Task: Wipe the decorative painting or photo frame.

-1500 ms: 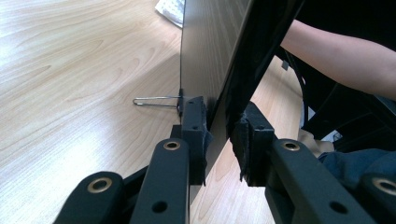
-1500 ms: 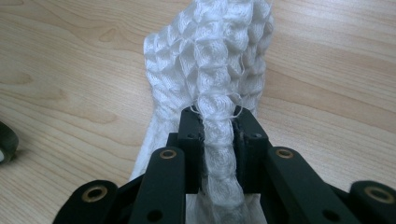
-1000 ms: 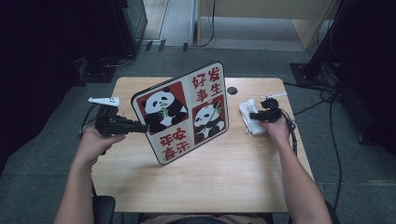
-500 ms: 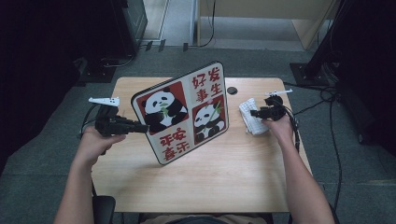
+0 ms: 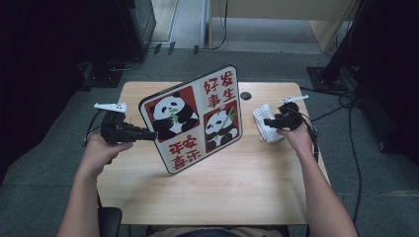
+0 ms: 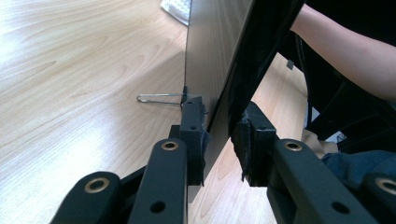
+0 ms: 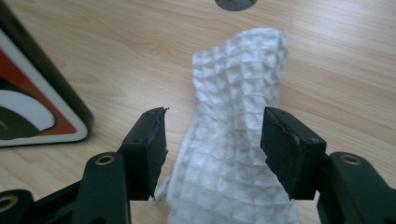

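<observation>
Two forearms come in from six o'clock over the light wooden desk (image 5: 207,192), one tool in each hand. At nine o'clock, the left tool (image 5: 148,134) is clenched on the left edge of the one black-framed panda picture board with red panels and Chinese characters (image 5: 195,118), holding it tilted up on its lower edge at the desk's centre; in the left gripper view both pads pinch the board's thin edge (image 6: 219,84). At three o'clock, the right tool (image 5: 267,121) has just been opening and hangs released, jaws spread above the one white waffle-weave cloth (image 7: 238,135), which lies crumpled on the desk, not pinched. Farther off, at twelve o'clock, sits one small dark round disc (image 5: 245,95).
</observation>
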`<state>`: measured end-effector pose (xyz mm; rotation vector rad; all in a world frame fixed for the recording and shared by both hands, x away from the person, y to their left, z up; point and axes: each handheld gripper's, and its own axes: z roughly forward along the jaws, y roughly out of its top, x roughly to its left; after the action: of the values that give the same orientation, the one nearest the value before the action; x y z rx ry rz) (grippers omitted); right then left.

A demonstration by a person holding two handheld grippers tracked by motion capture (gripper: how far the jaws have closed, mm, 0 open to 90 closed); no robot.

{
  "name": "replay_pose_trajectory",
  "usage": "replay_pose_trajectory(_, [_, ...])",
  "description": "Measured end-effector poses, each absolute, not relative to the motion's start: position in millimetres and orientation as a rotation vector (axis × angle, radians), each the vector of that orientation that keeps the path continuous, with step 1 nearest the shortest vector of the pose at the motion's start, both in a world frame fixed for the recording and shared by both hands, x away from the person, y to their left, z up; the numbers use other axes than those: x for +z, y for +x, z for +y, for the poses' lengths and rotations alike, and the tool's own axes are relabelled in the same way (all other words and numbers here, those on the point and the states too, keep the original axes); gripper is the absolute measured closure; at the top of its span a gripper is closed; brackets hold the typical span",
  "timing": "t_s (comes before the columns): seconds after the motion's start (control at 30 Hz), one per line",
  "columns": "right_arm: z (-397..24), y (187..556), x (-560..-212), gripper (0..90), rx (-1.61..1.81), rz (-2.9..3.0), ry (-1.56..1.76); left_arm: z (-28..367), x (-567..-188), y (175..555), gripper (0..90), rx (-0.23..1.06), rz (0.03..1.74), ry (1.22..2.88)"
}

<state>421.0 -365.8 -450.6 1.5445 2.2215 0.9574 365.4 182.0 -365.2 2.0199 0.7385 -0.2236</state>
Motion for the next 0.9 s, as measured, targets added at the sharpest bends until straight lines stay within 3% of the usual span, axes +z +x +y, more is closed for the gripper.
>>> replay_pose_trajectory(0.53, [-349, 394, -441, 41.3, 1.049, 2.267, 1.428, 183, -369, 369, 53.1, -0.147, 0.791, 2.004])
replay_pose_trajectory(0.9, [-345, 384, -444, 41.3, 1.04, 2.321, 1.398, 184, -370, 369, 45.4, -0.103, 0.805, 2.003])
